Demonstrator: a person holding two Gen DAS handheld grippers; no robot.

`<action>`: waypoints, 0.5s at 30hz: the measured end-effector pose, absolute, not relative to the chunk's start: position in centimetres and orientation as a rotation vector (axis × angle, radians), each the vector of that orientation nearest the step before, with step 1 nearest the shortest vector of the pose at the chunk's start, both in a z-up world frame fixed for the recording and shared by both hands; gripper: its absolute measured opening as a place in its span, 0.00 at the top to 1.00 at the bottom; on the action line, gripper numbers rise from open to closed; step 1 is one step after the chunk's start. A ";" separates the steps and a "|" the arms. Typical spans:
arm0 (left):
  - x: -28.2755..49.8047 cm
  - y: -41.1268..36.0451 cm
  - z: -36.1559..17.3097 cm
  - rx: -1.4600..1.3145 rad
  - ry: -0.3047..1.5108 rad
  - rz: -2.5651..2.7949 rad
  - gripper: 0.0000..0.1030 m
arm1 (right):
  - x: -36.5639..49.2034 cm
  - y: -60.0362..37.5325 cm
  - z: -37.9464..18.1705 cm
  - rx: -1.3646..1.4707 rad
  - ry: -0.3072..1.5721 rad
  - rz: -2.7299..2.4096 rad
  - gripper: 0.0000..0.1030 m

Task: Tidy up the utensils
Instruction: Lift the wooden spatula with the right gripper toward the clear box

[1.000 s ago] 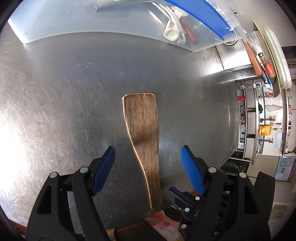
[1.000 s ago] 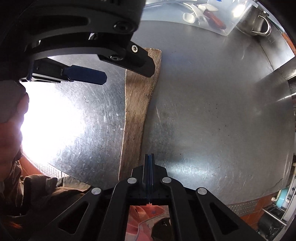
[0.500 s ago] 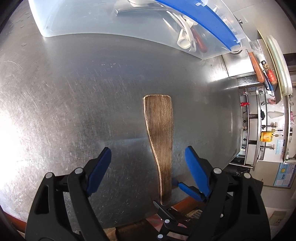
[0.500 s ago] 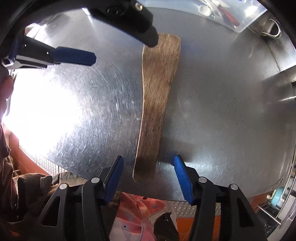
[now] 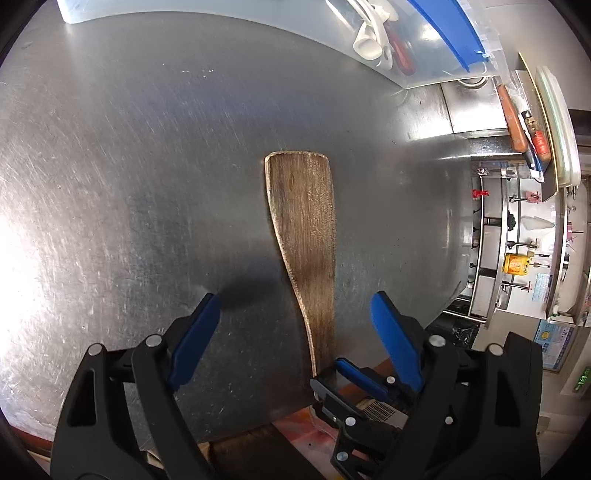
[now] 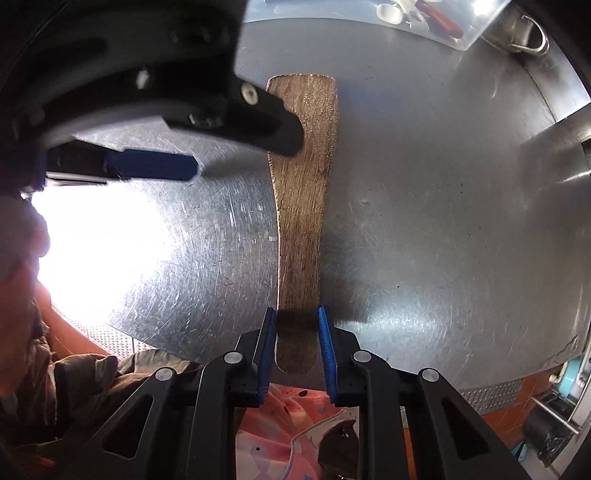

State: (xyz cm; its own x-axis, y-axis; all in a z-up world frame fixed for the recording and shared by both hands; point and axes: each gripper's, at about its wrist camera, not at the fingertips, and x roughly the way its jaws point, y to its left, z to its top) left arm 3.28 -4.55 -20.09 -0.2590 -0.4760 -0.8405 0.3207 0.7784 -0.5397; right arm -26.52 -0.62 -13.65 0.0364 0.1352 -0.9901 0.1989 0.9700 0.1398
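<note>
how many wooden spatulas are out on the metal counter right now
1. The wooden spatula lies flat on the metal counter, handle between the right gripper jaws. Other utensils sit in the clear bin beyond; more could be hidden there.

Spatula point(image 6: 301, 206): dark brown, streaked grain. Desk point(image 5: 147, 166): scratched grey steel. Claws: black frames, blue pads point(image 5: 192, 343).

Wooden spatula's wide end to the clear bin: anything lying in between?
Nothing. In the left wrist view, only bare steel countertop runs from the wooden spatula blade to the clear bin; the right wrist view agrees, apart from what the left gripper hides.
</note>
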 end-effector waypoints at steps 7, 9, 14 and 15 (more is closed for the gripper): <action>2.5 -5.9 -21.3 -0.232 1.772 -0.801 0.17 | -27.5 -2.5 -11.8 0.328 1.520 -0.029 0.99; 2.4 -6.0 -21.4 -0.241 1.778 -0.785 0.17 | -27.9 -2.9 -11.3 0.315 1.517 -0.037 0.99; 3.2 -5.0 -21.2 -0.260 1.794 -0.736 0.17 | -28.7 -2.9 -11.9 0.320 1.518 -0.027 0.90; 3.6 -4.9 -21.1 -0.257 1.789 -0.724 0.17 | -28.6 -2.3 -12.1 0.325 1.509 -0.022 0.81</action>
State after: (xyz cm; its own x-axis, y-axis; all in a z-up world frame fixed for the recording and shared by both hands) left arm 3.59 -4.90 -21.09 -0.3434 -0.5119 -0.7875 0.1799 0.7871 -0.5900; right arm -28.64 -2.30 -12.11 0.0701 0.1860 -0.9801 0.2142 0.9568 0.1968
